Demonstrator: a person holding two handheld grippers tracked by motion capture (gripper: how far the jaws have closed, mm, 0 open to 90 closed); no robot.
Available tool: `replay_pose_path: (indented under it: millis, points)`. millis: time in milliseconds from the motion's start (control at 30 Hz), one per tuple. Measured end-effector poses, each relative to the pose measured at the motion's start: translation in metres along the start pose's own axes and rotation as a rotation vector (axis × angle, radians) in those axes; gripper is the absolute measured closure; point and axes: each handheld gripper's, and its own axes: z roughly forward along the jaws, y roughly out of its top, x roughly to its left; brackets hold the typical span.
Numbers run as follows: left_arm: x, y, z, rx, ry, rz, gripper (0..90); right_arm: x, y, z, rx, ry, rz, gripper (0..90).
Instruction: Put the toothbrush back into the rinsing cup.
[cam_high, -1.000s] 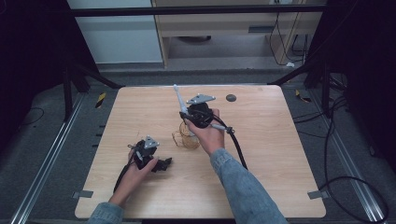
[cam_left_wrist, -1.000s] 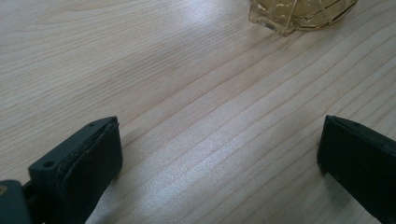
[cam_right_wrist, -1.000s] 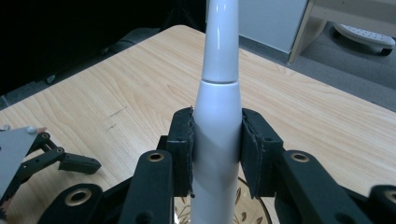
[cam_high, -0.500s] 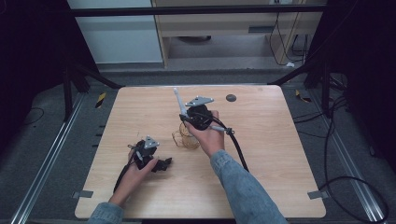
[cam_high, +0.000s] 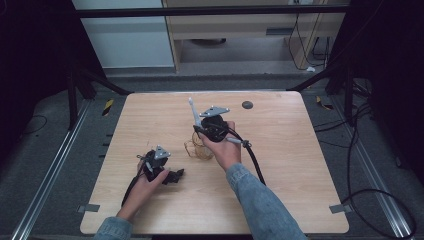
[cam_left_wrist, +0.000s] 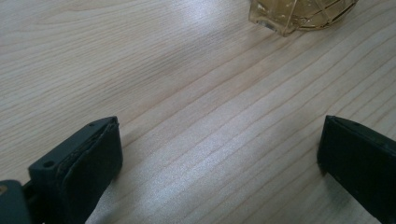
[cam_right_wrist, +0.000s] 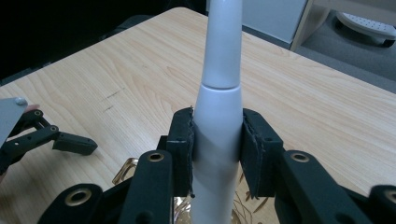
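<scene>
- Nothing much has moved since a second ago: both hands sit where they were, and the white toothbrush-looking wand is in the same spot over the glass cup.
- Right tool is clamped on that white wand, pads pressing either side of its thicker lower body. From above you can see it sticking up and leaning slightly left out of the right tool.
- Wand's long axis runs close to upright, thin end up. Its bottom end drops toward the amber glass cup, which sits on the tabletop just below and left of the right hand.
- So the relation that matters: cup is directly under the held wand, and the right hand is the nearer one by far. I'd guess the next move is straight down or straight up along that axis.
- Left tool lies low on the tabletop, jaws spread wide with nothing between them, only bare wood. In its own camera the cup sits ahead and to the right, well apart.
- Hard to tell: whether the wand's bottom tip is already inside the cup or just above the rim. The right tool's body hides it, and the cup is cut off at the frame edge in both tool cameras.
</scene>
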Motion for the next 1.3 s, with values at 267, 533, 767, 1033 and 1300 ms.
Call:
replay_pose_path:
  millis: [267, 533, 767, 1033, 1300]
  points:
    - [0.0, 0.0, 0.0, 0.0, 0.0, 0.0, 0.0, -0.0009, -0.0009, -0.0014, 0.006, -0.004, -0.01, 67.0]
    - [0.0, 0.0, 0.0, 0.0, 0.0, 0.0, 0.0, -0.0031, -0.0017, -0.0027, 0.018, -0.006, -0.018, 67.0]
    - [0.0, 0.0, 0.0, 0.0, 0.0, 0.0, 0.0, -0.002, -0.0034, -0.0011, 0.027, -0.004, -0.021, 67.0]
    - [0.0, 0.0, 0.0, 0.0, 0.0, 0.0, 0.0, -0.0012, -0.0045, 0.0002, 0.037, -0.001, -0.026, 67.0]
    - [0.0, 0.0, 0.0, 0.0, 0.0, 0.0, 0.0, -0.0007, -0.0057, 0.0028, 0.051, 0.003, -0.027, 66.9]
